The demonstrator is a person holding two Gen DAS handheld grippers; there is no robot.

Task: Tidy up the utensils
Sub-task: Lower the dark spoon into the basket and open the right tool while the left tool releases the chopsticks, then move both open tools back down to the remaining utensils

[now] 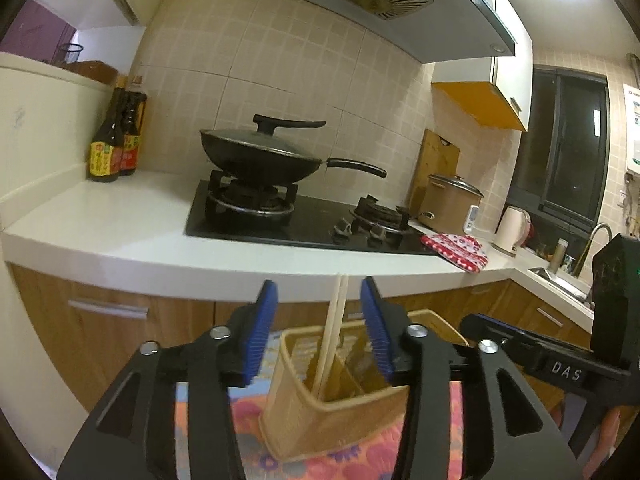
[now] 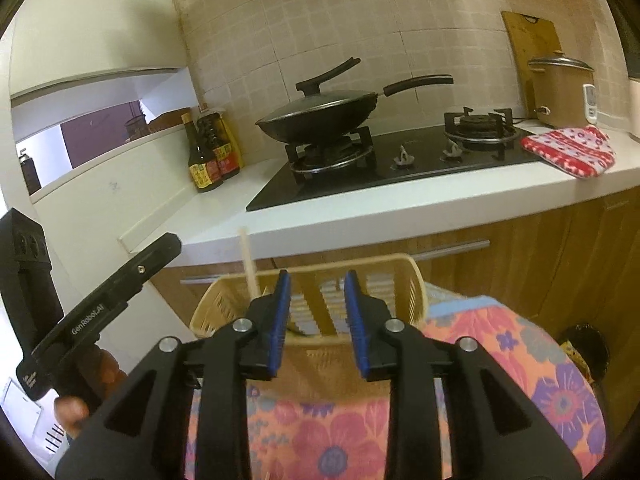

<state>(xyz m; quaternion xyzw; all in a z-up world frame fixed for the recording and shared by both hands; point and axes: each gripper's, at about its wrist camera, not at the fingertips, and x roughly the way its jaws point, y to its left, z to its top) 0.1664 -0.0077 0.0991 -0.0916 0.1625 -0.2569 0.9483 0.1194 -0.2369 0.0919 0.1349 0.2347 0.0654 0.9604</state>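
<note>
A tan slotted utensil basket (image 1: 308, 408) (image 2: 404, 292) stands on a table with a floral cloth (image 1: 352, 460) (image 2: 340, 432). A pair of pale chopsticks (image 1: 330, 340) (image 2: 249, 262) stands upright in its left compartment. A dark utensil lies low in the basket behind my right fingers; I cannot tell what it is. My left gripper (image 1: 319, 292) is open and empty, just above the basket with the chopsticks between its blue pads. My right gripper (image 2: 316, 284) is open and empty over the basket's middle.
Behind the table runs a white counter (image 1: 120, 236) with a black gas hob (image 1: 304, 220), a lidded wok (image 1: 260, 156), sauce bottles (image 1: 114, 140), a red patterned cloth (image 1: 456, 248), a rice cooker (image 1: 450, 204) and a cutting board (image 1: 436, 160). A sink (image 1: 560, 280) is at the right.
</note>
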